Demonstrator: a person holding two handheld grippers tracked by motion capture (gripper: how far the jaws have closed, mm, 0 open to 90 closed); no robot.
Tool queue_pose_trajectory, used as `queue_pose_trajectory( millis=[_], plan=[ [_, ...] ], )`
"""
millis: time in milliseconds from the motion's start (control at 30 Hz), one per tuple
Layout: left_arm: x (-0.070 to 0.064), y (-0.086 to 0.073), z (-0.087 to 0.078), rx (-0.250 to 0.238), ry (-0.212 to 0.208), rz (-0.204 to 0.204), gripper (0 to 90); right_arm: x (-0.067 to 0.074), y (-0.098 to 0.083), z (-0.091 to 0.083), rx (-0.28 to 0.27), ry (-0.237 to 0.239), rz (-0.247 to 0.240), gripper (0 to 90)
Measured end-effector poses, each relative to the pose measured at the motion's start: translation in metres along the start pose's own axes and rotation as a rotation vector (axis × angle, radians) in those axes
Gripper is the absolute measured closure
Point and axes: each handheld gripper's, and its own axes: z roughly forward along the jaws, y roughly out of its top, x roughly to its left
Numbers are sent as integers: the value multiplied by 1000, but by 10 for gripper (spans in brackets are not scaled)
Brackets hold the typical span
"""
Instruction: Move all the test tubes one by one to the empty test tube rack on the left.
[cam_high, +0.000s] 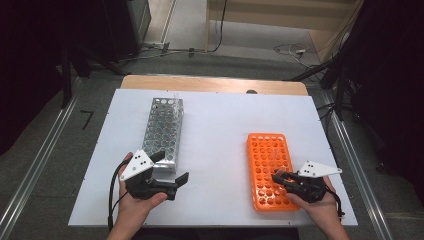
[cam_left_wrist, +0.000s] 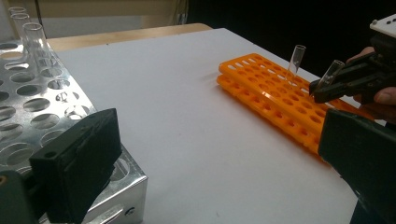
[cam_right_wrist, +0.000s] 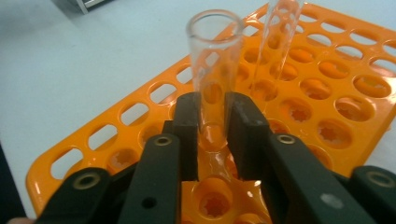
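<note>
My right hand-held gripper (cam_right_wrist: 211, 126) clamps a clear glass test tube (cam_right_wrist: 212, 70) standing in the orange plastic rack (cam_right_wrist: 336, 98); my left hand-held gripper (cam_high: 170, 172) gapes wide beside the metal rack (cam_high: 162, 127).

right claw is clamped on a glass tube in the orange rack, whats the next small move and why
Probably lift the tube straight up, slowly. The right claw is shut on its lower part, and its rounded bottom still sits in a hole of the orange rack. A second tube stands close behind, so tilting or swinging risks knocking it.
</note>
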Motion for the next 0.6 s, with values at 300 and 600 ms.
queue_pose_trajectory(
  millis=[300, 600],
  plan=[
    [-5, 2, 1, 2, -8, 15, 0, 1, 9, -14, -60, -3, 25, 735],
    [-10, 3, 4, 4, -24, 21, 0, 11, 20, -26, -121, -4, 25, 736]
  ],
)
